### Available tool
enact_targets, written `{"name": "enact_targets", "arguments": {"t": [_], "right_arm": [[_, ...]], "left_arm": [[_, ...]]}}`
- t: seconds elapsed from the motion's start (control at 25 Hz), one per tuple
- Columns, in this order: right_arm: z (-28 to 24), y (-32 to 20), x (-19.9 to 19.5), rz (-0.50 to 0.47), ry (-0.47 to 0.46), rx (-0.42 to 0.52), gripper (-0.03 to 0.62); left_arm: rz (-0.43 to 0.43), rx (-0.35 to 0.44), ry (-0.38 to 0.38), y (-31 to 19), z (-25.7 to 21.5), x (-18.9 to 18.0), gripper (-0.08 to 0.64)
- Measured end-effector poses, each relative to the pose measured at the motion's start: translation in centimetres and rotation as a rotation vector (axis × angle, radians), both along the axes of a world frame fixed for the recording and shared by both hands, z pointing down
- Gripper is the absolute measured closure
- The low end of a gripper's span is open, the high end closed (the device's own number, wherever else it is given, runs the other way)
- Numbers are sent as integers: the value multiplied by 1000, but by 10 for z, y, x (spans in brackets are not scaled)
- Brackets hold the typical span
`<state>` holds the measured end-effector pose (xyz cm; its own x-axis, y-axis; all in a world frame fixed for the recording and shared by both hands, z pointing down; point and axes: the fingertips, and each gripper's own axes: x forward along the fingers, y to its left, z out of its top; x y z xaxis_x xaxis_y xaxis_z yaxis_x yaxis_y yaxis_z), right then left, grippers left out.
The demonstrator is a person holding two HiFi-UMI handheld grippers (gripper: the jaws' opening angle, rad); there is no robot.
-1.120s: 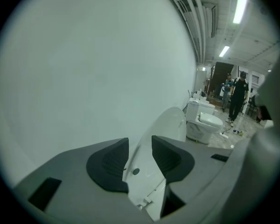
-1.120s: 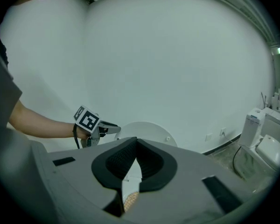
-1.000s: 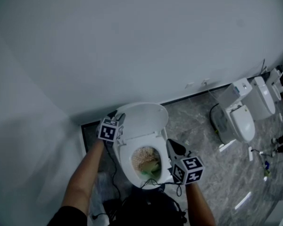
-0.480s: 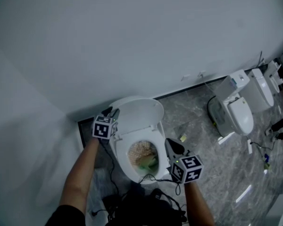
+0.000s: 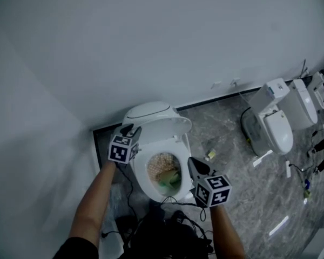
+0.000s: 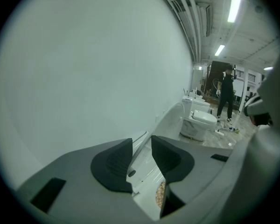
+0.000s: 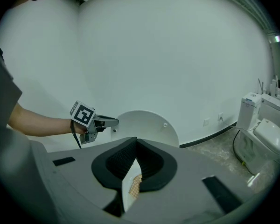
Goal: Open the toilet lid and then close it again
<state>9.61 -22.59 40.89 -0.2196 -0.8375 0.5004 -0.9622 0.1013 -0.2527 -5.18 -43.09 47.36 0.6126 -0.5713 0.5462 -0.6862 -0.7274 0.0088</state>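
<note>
A white toilet stands against the wall, its seat rim around a bowl holding brown and green matter. The toilet lid is tilted forward over the bowl, half lowered. My left gripper is at the lid's left rim, and its jaws are closing on that rim. In the left gripper view the lid runs edge-on between the pads of the left gripper. The right gripper view shows the left gripper holding the lid. My right gripper hovers at the bowl's right side, shut and empty; in its own view the right gripper frames the bowl.
Two more toilets stand along the wall to the right, with cables and small parts on the marble floor. A dark bundle of cables lies in front of the toilet. A small item lies on the floor. A person stands far off.
The lid has tipped forward from upright at the wall to half lowered, and the left gripper has come toward me with it. The right gripper has shifted only slightly.
</note>
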Motion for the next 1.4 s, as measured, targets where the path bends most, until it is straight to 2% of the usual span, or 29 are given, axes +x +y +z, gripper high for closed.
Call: {"name": "enact_targets", "arguments": {"t": [0.6, 1.04, 1.4], "right_arm": [[41, 33, -30, -101, -40, -60, 582], [74, 27, -45, -132, -56, -95, 581], [99, 18, -62, -133, -73, -114, 581]], "left_arm": [[3, 1, -23, 105, 16, -7, 413], [10, 1, -48, 153, 31, -7, 413], [56, 7, -93, 183, 49, -9, 413]]}}
